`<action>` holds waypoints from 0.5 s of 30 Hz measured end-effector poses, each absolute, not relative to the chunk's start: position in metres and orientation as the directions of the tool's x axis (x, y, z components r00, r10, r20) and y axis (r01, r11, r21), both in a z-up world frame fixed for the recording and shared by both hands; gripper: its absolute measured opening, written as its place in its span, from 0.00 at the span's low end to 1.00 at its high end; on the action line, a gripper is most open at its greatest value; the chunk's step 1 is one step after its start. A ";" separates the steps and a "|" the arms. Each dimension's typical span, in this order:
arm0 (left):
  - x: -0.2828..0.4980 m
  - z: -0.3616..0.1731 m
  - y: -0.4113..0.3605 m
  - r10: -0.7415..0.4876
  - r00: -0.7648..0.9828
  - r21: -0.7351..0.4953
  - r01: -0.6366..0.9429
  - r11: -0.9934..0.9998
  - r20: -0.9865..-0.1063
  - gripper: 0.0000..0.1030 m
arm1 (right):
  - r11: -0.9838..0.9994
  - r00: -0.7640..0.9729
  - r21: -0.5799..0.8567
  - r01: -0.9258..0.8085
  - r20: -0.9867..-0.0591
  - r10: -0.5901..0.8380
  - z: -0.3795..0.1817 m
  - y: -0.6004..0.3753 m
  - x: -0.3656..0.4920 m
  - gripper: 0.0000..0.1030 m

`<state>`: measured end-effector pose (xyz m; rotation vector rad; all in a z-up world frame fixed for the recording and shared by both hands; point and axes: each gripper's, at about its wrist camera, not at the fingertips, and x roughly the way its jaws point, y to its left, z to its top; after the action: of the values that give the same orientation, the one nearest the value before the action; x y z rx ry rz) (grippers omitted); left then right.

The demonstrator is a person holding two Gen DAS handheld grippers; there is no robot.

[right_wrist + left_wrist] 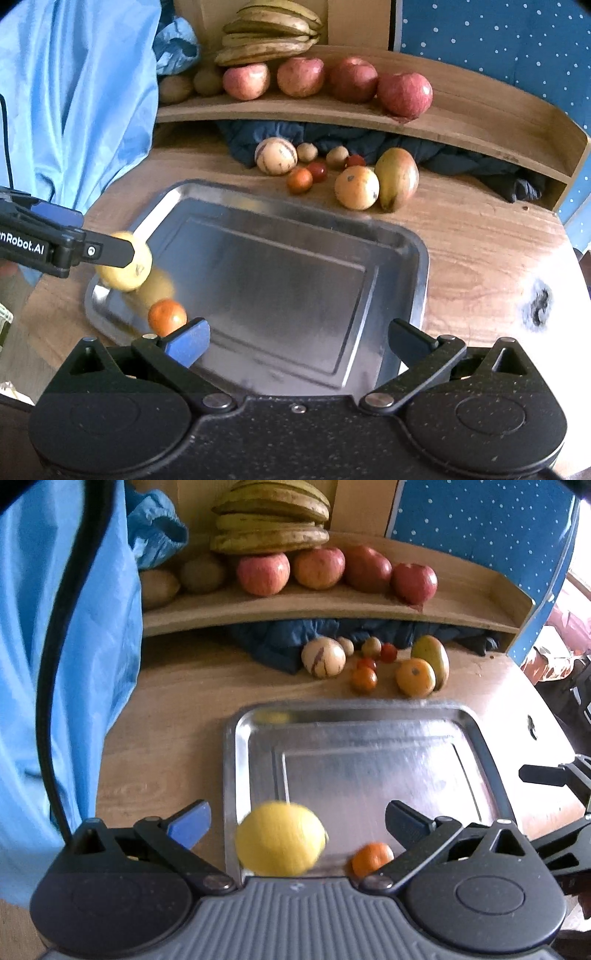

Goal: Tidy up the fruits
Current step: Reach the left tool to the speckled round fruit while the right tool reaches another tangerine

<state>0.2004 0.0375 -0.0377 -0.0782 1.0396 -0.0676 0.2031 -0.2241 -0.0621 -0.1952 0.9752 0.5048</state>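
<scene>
Your lemon (pixel 280 837) is motion-blurred, partly hidden behind the left gripper (pixel 297 825). It lies in the steel tray (pixel 417 258) beside a tangerine (pixel 167 316). Both grippers gape wide, empty; right gripper (pixel 299 341).

Both grippers open, tilted down

The left gripper (pixel 297 827) has its jaws spread wide, pads pressing on nothing; the right gripper (pixel 299 343) stands equally wide, with nothing between its fingers.
</scene>
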 end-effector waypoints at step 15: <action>0.272 -0.038 0.045 -0.144 0.533 -0.118 0.082 0.990 -0.834 1.00 | 0.903 0.516 0.058 -0.426 -0.804 0.295 -0.062 -0.207 0.238 0.99</action>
<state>0.2717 0.0446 -0.0380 -0.0666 0.9999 -0.1349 0.2382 -0.2065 -0.0616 -0.1538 0.9337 0.4354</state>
